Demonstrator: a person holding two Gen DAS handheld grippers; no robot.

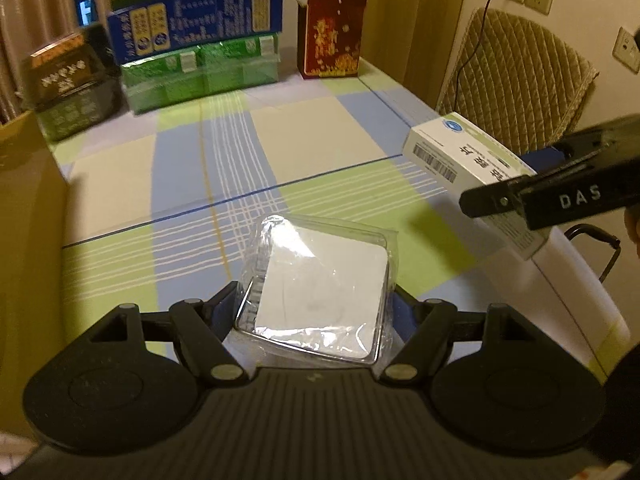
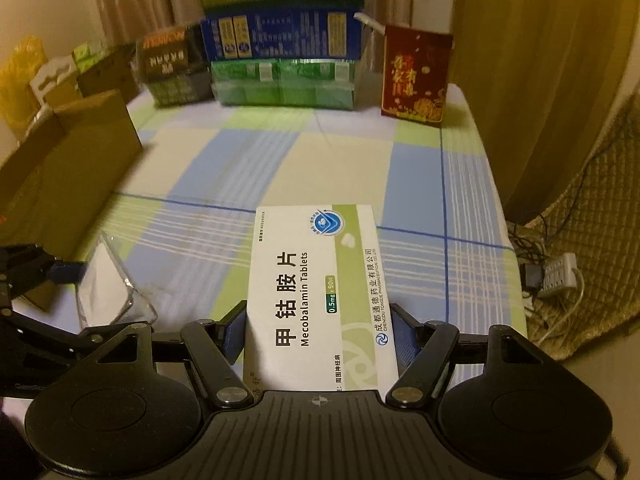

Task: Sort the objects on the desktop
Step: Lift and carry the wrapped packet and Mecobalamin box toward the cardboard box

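My left gripper (image 1: 316,312) is shut on a clear plastic case with a white card inside (image 1: 320,292) and holds it above the checked tablecloth (image 1: 240,160). The case also shows at the left of the right wrist view (image 2: 106,280). My right gripper (image 2: 318,332) is shut on a white and green Mecobalamin tablet box (image 2: 320,292), held flat above the cloth. That box shows at the right of the left wrist view (image 1: 472,160), with the right gripper's black finger (image 1: 492,198) across it.
Stacked blue and green boxes (image 2: 280,60), a dark box (image 2: 172,68) and a red gift box (image 2: 416,76) stand along the far edge. A cardboard box (image 2: 72,168) stands at the left. A quilted chair (image 1: 520,80) and a power strip (image 2: 556,276) lie right of the table.
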